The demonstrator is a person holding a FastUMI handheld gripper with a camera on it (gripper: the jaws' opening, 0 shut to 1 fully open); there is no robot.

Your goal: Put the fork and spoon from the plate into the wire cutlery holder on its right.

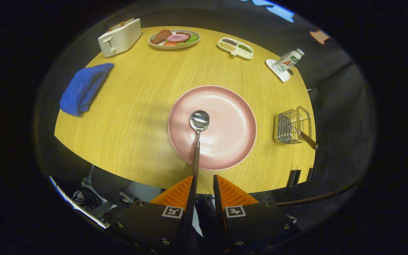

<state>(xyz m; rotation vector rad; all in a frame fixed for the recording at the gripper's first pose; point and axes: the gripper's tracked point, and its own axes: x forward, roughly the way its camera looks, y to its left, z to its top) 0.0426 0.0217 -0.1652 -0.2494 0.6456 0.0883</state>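
In the gripper view, a round table with a yellow wood-grain top (136,117) is seen from above. The two orange ribbed fingers (227,193) of the gripper (203,186) are set slightly apart, with a gap visible between the tips. A spoon with a shiny steel bowl and a dark slim handle (198,127) is seen running along the inner face of the left finger; whether both fingers press on the handle cannot be told. The spoon's bowl is found straight ahead of the fingers, at twelve o'clock, over the left half of a round pink plate (225,124).

A silver wire cutlery holder (290,127) is placed on the table at the plate's three o'clock, well apart from the fingers, and a brown handle (308,140) is seen sticking out of it.

Beyond the plate, a folded blue cloth (83,88) is seen at ten o'clock, a white toaster (119,37) at eleven, an oval dish of food (174,38) at twelve, a white divided tray (235,47) at one, and a bottle on a white coaster (287,61) at two.
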